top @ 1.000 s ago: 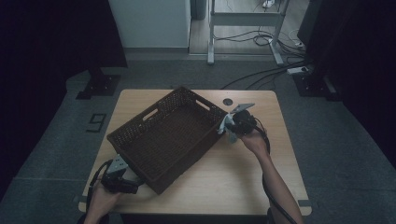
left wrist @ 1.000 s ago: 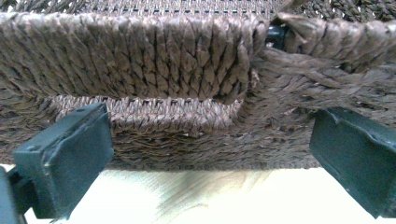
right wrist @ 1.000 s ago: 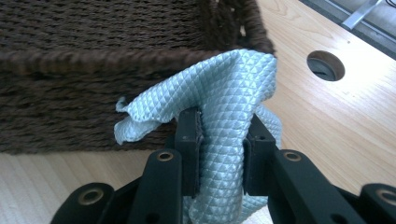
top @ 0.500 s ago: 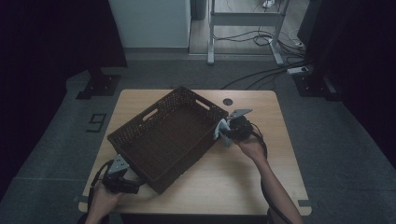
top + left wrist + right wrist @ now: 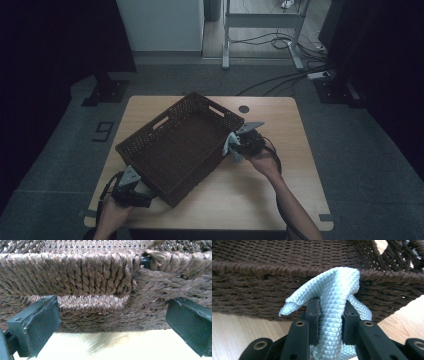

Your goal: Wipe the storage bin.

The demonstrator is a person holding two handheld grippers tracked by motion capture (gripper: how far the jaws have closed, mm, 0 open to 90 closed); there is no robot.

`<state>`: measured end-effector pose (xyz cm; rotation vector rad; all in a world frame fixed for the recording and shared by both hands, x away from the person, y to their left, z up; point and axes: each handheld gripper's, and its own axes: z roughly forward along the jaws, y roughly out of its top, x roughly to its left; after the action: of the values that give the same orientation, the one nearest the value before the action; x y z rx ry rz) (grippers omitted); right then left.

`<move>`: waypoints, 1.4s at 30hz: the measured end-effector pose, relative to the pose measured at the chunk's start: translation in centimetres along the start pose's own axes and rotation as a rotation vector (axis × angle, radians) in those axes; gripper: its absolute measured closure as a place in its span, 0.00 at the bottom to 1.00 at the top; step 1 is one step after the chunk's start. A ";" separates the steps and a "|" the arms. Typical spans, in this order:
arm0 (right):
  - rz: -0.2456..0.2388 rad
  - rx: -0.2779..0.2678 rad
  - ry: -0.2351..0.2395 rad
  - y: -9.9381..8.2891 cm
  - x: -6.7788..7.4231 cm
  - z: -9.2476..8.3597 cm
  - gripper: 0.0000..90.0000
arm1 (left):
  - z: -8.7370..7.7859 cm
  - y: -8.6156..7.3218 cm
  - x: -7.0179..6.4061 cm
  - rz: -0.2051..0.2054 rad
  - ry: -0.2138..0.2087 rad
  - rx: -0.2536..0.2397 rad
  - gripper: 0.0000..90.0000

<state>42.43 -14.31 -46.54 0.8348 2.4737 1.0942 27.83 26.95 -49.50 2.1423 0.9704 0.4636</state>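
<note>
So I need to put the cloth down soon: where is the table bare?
Bare table lies along the near edge and the right side, beyond the right gripper. The far left corner is free too. The basket crowds the middle; the left gripper sits at its near corner.

L gripper [image 5: 131, 186] low at near-left, jaws wide apart. R gripper [image 5: 239, 143] mid-right, jaws clamped tight, forearm angled inward.

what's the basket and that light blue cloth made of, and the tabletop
The basket looks like dark brown woven fibre, perhaps seagrass or paper rope: twisted strands and a braided rim, matte. The cloth looks like microfibre or a similar synthetic: a fine diamond-textured weave with a slight sheen. The tabletop looks like pale wood or wood-look laminate, smooth, with faint grain.
</note>
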 end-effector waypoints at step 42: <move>-0.099 0.006 0.134 0.0 7.4 0.7 0.78 | 0.1 -0.3 -0.4 -0.025 0.013 -0.022 0.00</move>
<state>37.00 -9.32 -47.35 0.6524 2.5979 1.1421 27.47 26.70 -49.83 2.1076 0.9936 0.4744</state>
